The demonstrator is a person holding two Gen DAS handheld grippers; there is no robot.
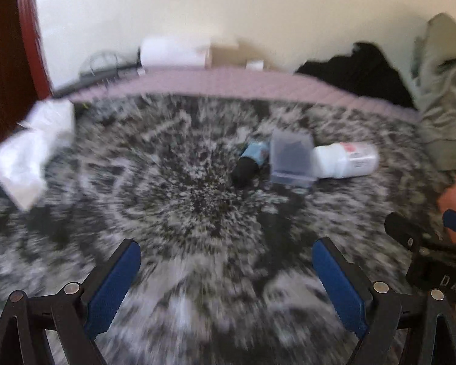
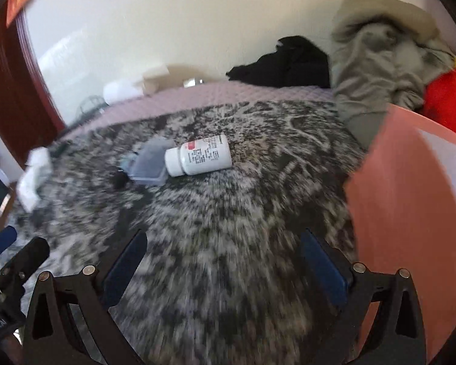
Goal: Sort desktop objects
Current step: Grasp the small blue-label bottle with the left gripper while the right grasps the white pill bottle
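A white pill bottle (image 1: 345, 159) (image 2: 199, 158) lies on its side on the black-and-white patterned blanket (image 1: 167, 200) (image 2: 222, 243). Touching its cap end is a small clear plastic box (image 1: 291, 159) (image 2: 150, 164). Left of the box lies a small dark bottle with a light blue label (image 1: 250, 161), mostly hidden behind the box in the right wrist view. My left gripper (image 1: 226, 248) is open and empty, well short of these objects. My right gripper (image 2: 223, 238) is also open and empty, nearer the front edge. Both views are blurred.
A pink bin (image 2: 410, 213) stands close at the right. Crumpled white plastic (image 1: 30, 149) (image 2: 33, 173) lies at the left. Grey-green clothing (image 1: 443, 91) (image 2: 377, 60) and a black garment (image 1: 355, 70) (image 2: 285, 60) are piled at the back right. A white roll (image 1: 170, 51) sits by the wall.
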